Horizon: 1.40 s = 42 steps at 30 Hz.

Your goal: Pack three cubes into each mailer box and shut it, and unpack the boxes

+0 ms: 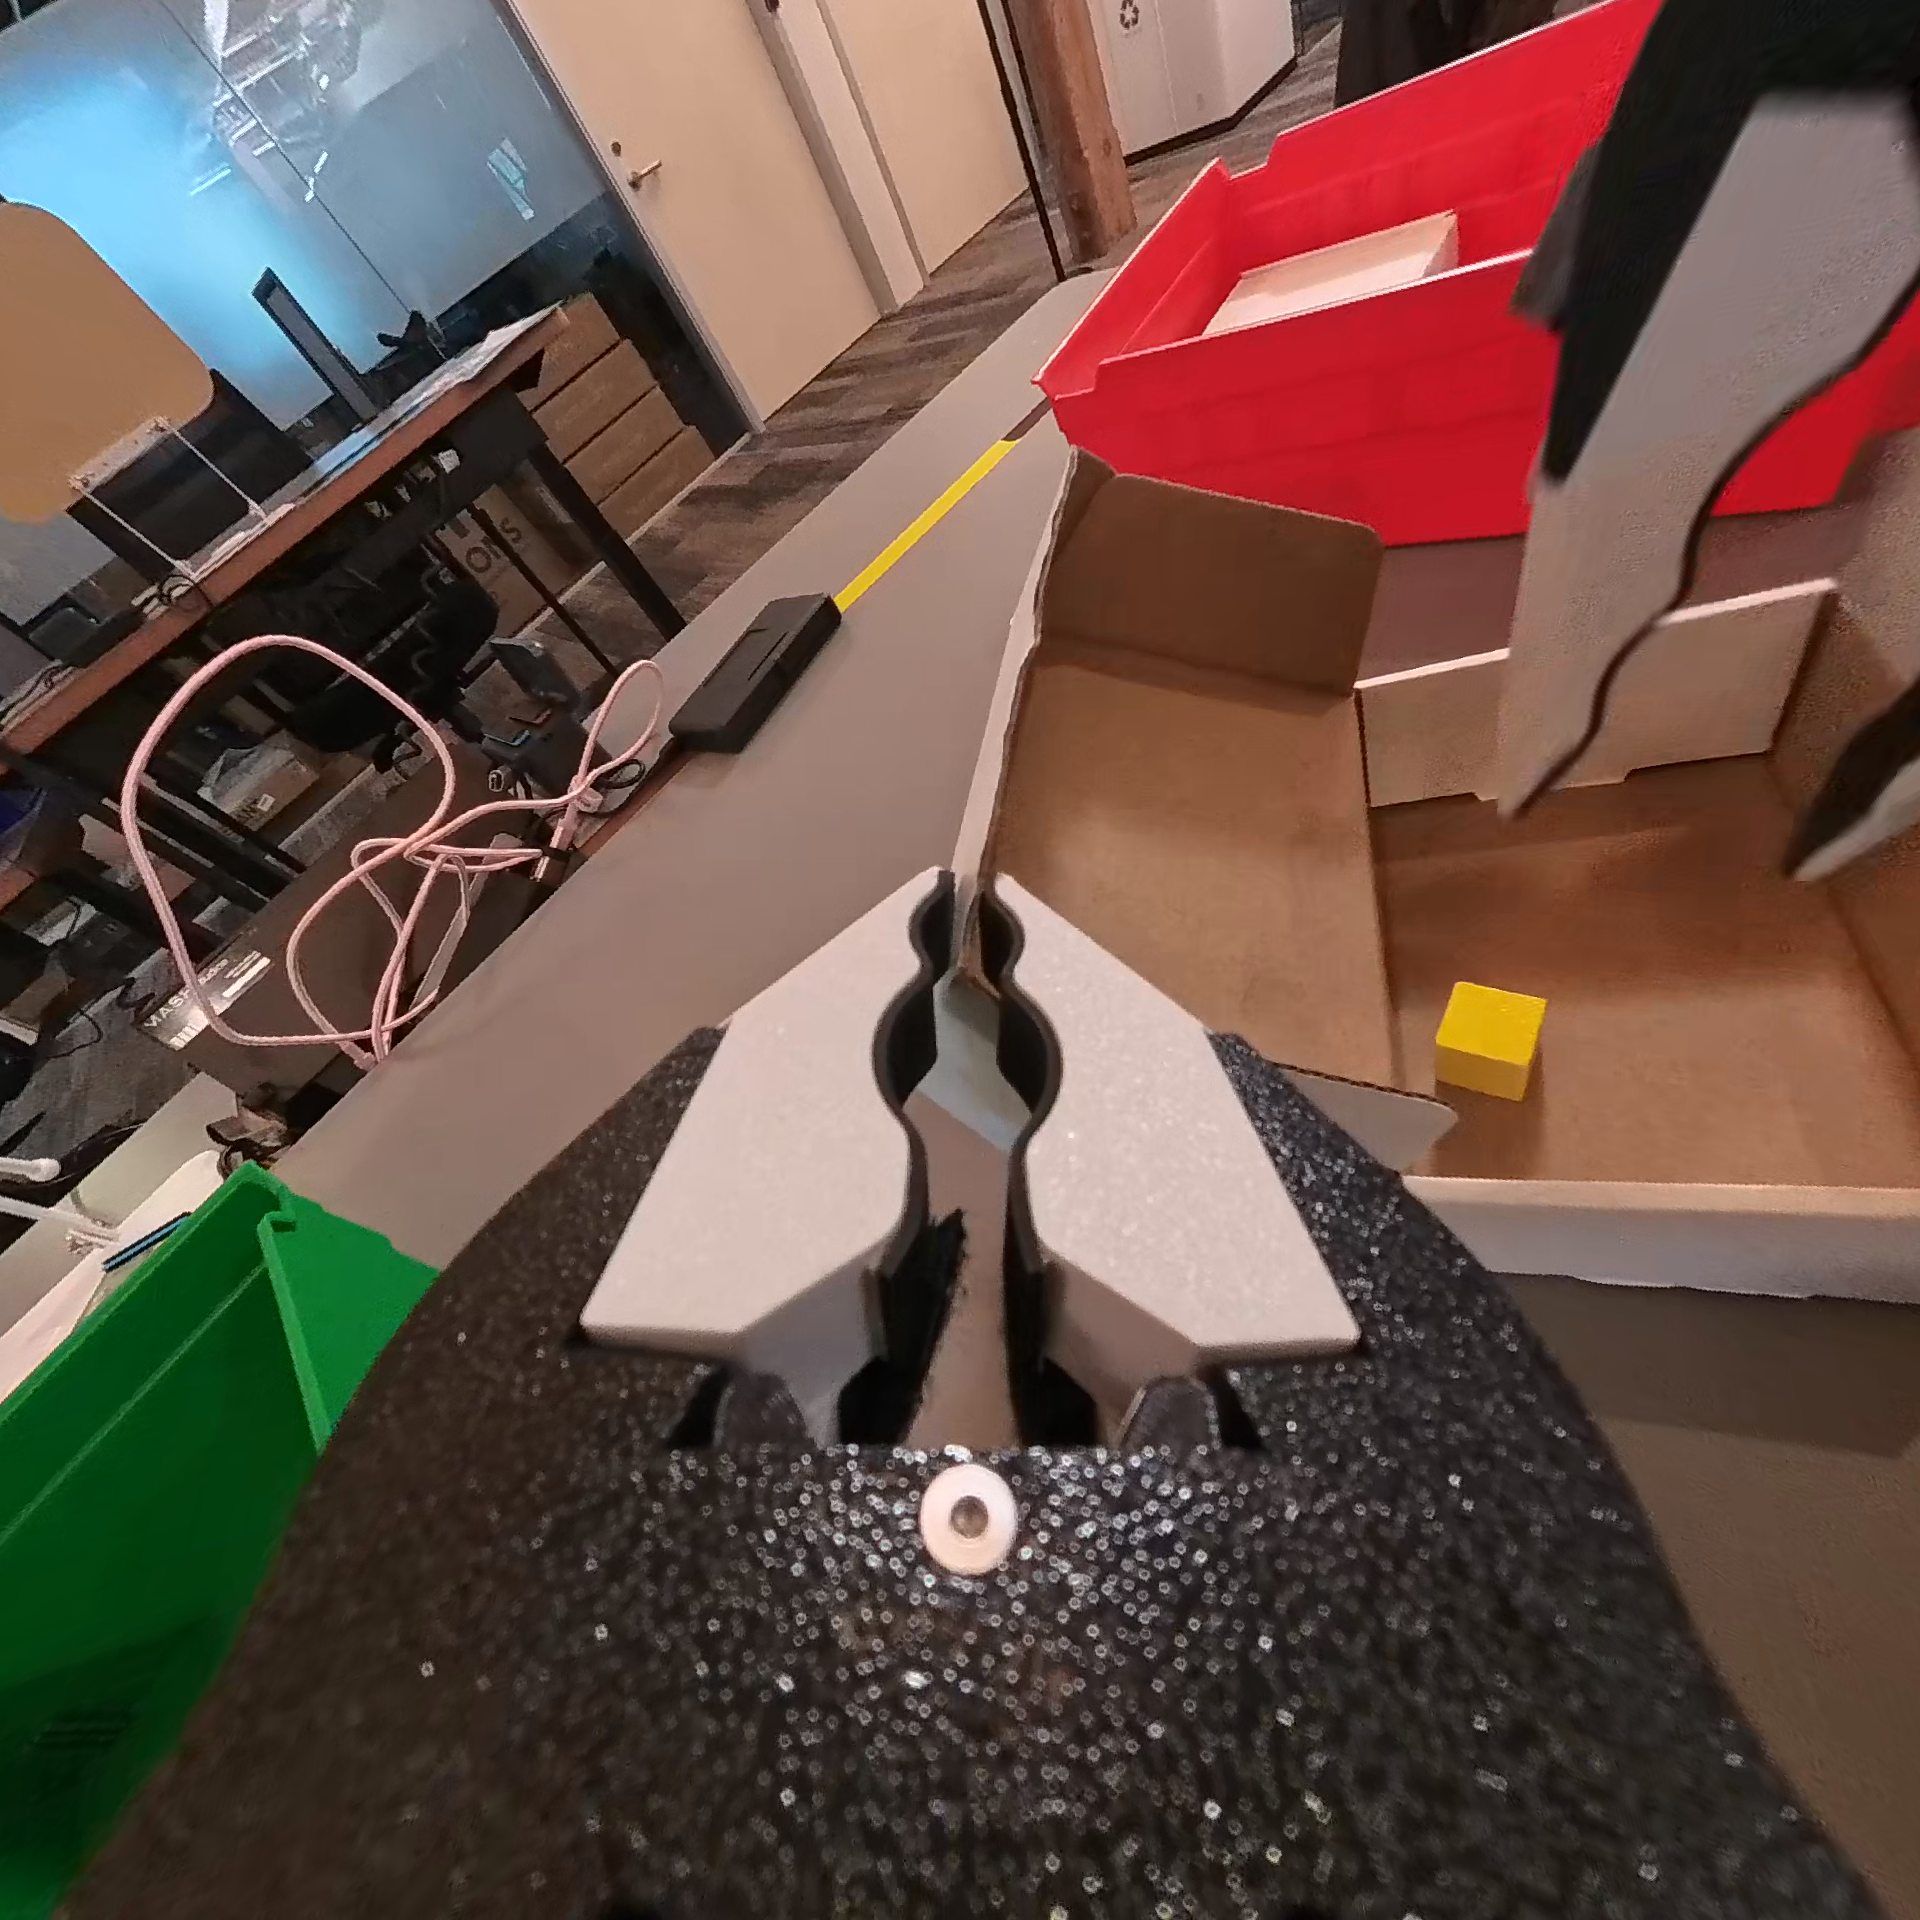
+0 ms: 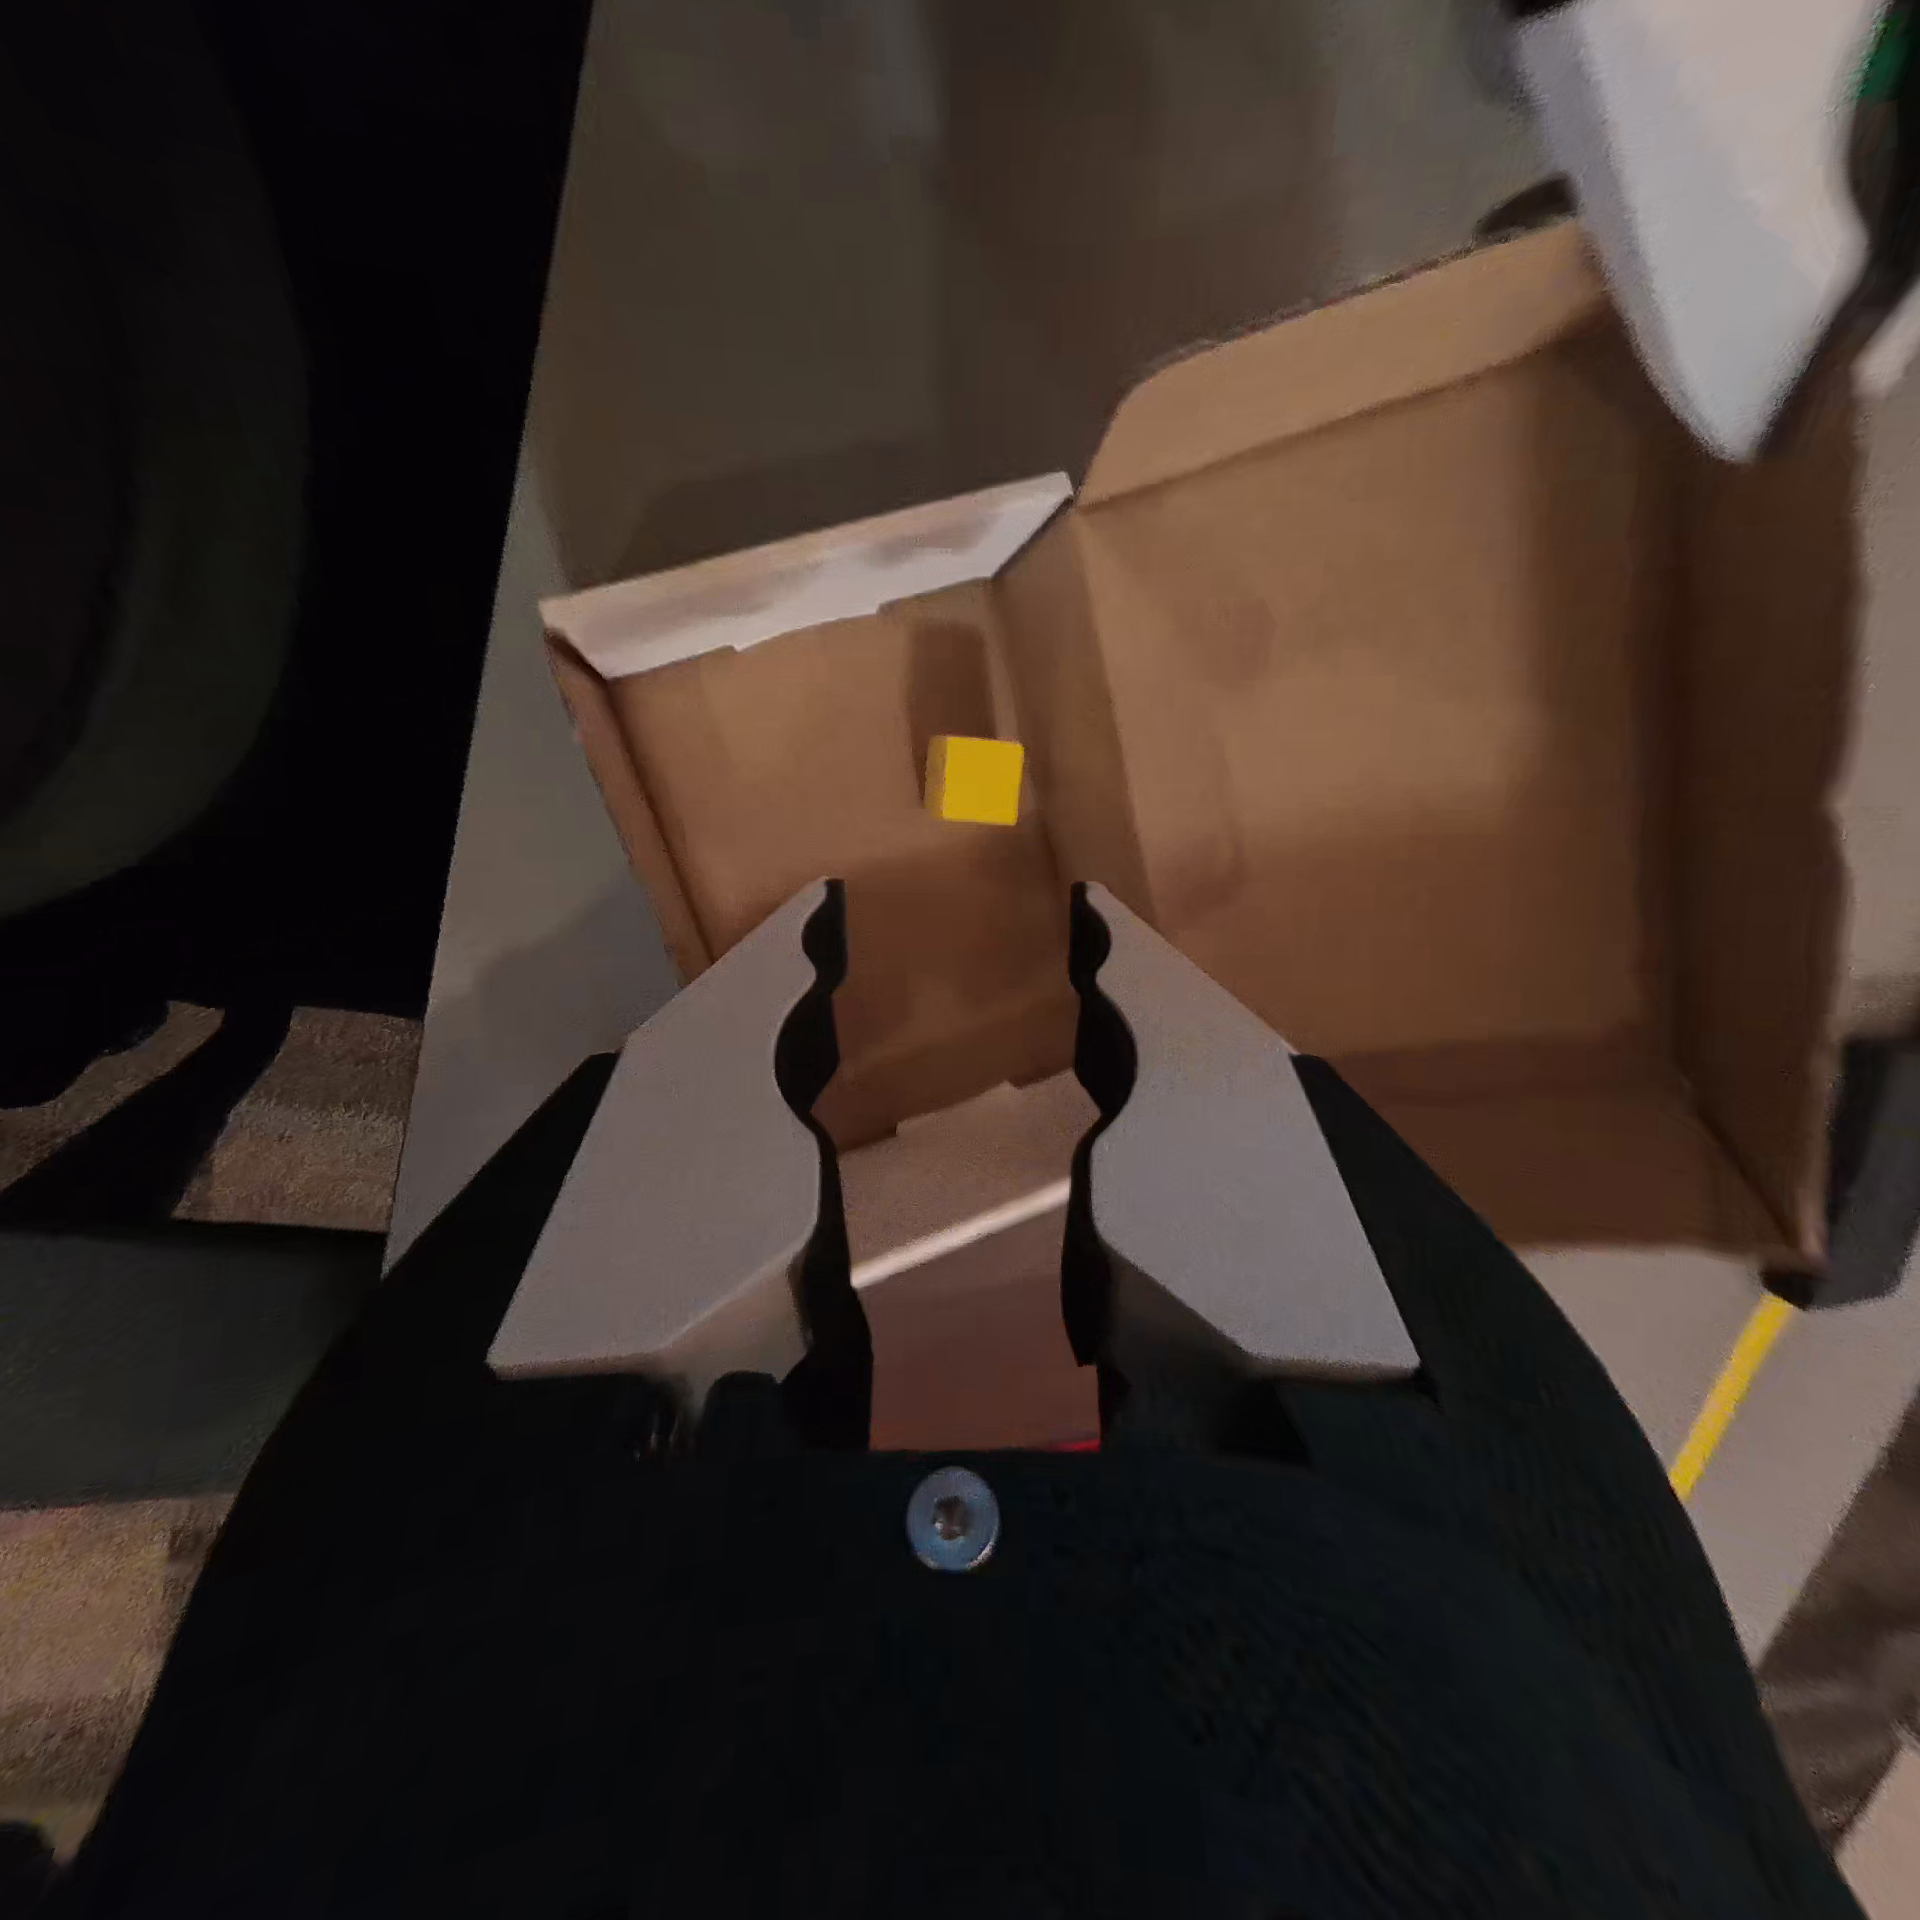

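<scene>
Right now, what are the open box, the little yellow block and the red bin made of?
The open box looks like corrugated cardboard: matte brown inside, white outside, with folded flaps. The yellow block has flat, evenly coloured faces, maybe painted wood or plastic; I can't tell which. The red bin looks like smooth moulded plastic with a slight sheen.

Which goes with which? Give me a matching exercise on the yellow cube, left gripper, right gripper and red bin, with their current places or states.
1 yellow cube
2 left gripper
3 right gripper
4 red bin

a clamped on the mailer box lid edge
b open above the box
c on the box floor
d behind the box

Pairs: 1-c, 2-a, 3-b, 4-d
</scene>
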### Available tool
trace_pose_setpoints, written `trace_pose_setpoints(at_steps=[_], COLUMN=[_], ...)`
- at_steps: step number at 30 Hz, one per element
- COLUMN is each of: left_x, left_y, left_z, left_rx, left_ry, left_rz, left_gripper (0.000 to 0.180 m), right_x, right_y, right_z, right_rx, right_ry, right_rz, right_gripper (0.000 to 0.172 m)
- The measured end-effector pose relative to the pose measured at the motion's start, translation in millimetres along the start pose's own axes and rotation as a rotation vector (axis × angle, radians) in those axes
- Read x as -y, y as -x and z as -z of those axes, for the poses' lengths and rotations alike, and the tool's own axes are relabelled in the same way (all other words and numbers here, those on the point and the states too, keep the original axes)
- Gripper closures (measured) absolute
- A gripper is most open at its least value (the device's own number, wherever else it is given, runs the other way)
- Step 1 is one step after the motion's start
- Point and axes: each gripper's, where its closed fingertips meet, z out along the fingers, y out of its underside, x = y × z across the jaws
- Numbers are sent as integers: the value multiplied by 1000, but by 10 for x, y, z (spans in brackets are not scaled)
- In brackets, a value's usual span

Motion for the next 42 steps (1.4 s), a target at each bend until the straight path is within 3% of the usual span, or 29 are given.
trace_pose_setpoints(at_steps=[1, 8, 18, 23, 27, 31, 34, 37, 42], left_x=[-1, 11, 8, 2, -3, -1, 1, 4, 2], left_y=[-2, -12, -12, 1, 14, 2, 0, -2, -4], left_z=[1, 6, 6, 10, 3, -13, -19, -18, -14], left_rx=[-1, -4, -5, -4, -3, -4, -4, -2, 1], left_ry=[0, -3, -1, 3, 6, 5, 4, 4, 7], left_rz=[-1, -9, -8, -13, -14, -16, -14, -13, -16], left_gripper=[178, 178, 178, 178, 178, 179, 178, 179, 178], right_x=[5, -36, -58, -36, -212, -667, -1324, -1893, -2496], right_y=[7, -46, 10, -26, -168, -438, -524, -436, -259], right_z=[-99, -536, -689, -428, 267, 1105, 1477, 1452, 986], right_rx=[12, 66, 127, 49, -127, -371, -507, -465, -295], right_ry=[27, 119, 141, 116, 108, 97, 254, 361, 434], right_rz=[7, -7, 5, 24, -14, -175, -295, -389, -486], right_gripper=[130, 135, 151, 152, 152, 152, 152, 152, 152])
